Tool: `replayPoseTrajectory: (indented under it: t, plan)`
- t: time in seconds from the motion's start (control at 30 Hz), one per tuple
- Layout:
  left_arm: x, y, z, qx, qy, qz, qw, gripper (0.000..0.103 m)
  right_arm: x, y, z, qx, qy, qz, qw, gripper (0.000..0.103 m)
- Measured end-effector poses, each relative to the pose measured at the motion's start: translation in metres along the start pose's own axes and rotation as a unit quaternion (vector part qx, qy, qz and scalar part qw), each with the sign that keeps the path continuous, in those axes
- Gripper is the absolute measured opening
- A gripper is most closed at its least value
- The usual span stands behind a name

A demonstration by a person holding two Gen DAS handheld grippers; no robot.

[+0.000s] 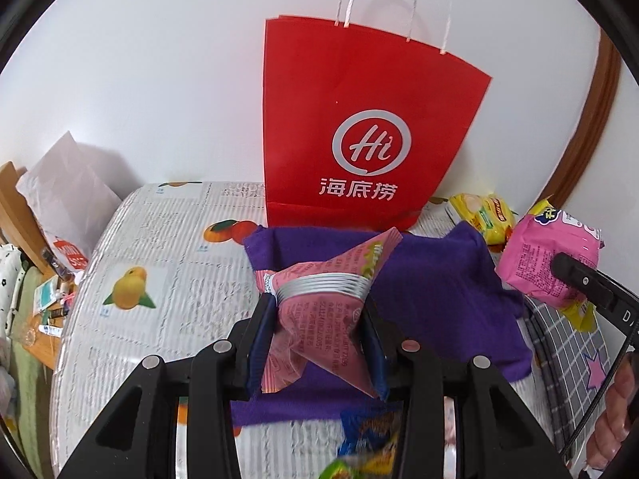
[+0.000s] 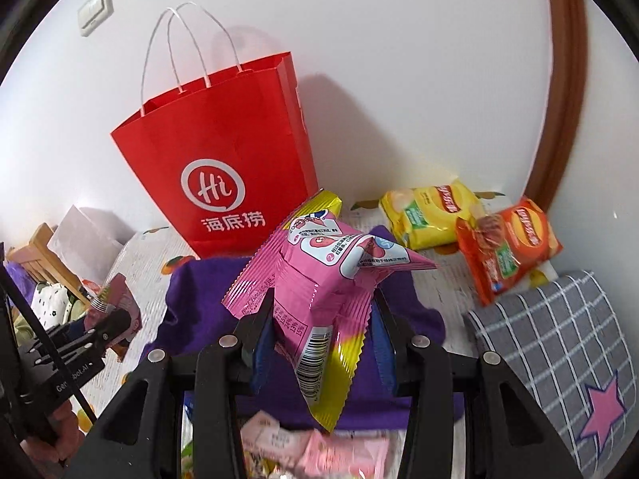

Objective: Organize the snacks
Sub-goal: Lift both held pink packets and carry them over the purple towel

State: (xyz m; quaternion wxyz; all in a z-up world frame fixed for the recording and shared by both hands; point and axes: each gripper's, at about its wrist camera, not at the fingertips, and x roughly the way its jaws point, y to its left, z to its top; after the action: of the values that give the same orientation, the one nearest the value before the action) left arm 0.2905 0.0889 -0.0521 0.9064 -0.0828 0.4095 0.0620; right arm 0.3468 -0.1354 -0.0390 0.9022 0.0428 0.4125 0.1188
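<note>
Both grippers carry snacks above the purple cloth (image 1: pixel 439 279). Left gripper (image 1: pixel 319 319) is clamped on a dusty-pink packet (image 1: pixel 319 311); right gripper (image 2: pixel 323 319) is clamped on a bright-pink packet (image 2: pixel 319 279). Likely next: release into the far red bag (image 1: pixel 359 119), printed "Hi 海底捞".

Left gripper (image 1: pixel 319 319) clamped on dusty-pink snack packet (image 1: pixel 319 311), held aloft. Right gripper (image 2: pixel 323 319) clamped on bright pink snack packet (image 2: pixel 319 291), also raised. Both point forward, side by side.
</note>
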Motion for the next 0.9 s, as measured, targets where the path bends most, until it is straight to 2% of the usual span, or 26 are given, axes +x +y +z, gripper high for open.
replayPoseTrajectory:
  t: [0.37,0.47,0.7,0.9]
  plan:
    - [0.053,-0.009,0.015,-0.014,0.019,-0.003,0.9997,0.039,0.056,0.018,0.015,-0.015,0.036,0.041,0.998,0.043]
    - [0.062,-0.011,0.015,-0.004,0.024,0.003,0.9997,0.039,0.067,0.023,0.012,-0.028,0.047,0.037,0.998,0.043]
    - [0.078,-0.002,0.011,-0.015,0.042,0.009,0.9990,0.039,0.082,0.016,0.004,-0.035,0.066,0.018,0.997,0.043]
    - [0.085,-0.004,0.007,-0.013,0.050,0.010,0.9986,0.039,0.108,0.007,-0.002,-0.030,0.109,0.008,0.994,0.043]
